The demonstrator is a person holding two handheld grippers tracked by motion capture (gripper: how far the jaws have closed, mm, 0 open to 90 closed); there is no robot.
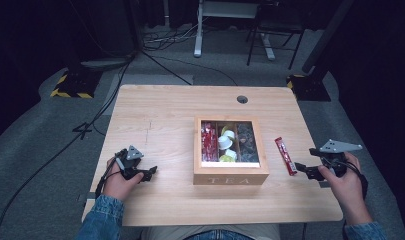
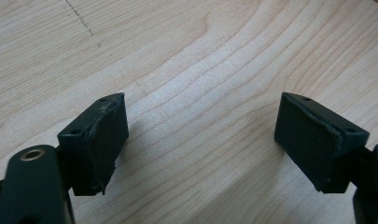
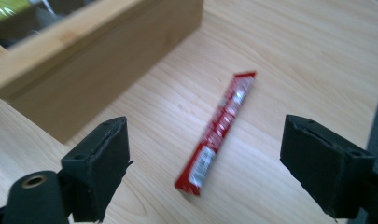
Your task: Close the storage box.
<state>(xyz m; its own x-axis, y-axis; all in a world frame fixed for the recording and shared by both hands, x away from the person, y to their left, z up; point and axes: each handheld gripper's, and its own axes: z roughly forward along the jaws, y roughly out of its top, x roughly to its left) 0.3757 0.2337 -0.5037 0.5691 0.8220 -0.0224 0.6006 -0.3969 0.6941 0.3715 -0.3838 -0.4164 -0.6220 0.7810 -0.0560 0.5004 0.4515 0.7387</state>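
Note:
A wooden tea box (image 1: 230, 177) with a clear lid stands at the middle of the table, marked TEA on its front; sachets and small cups show through the lid. A red stick sachet (image 1: 285, 155) lies flat on the table just right of the box. My right gripper (image 1: 301, 168) hovers near the table's right edge, open, jaws spread wide; the red sachet (image 3: 218, 129) lies on the wood ahead of them, untouched, with the box's wall (image 3: 102, 77) to their left. My left gripper (image 1: 152, 172) rests low at the front left, open over bare wood (image 2: 200, 116).
The table has a cable hole (image 1: 242, 99) near its far edge. Beyond it on the grey floor stand a desk leg (image 1: 198, 35), a chair base (image 1: 270, 40) and stands with yellow-black tape (image 1: 70, 86). Cables run across the floor at left.

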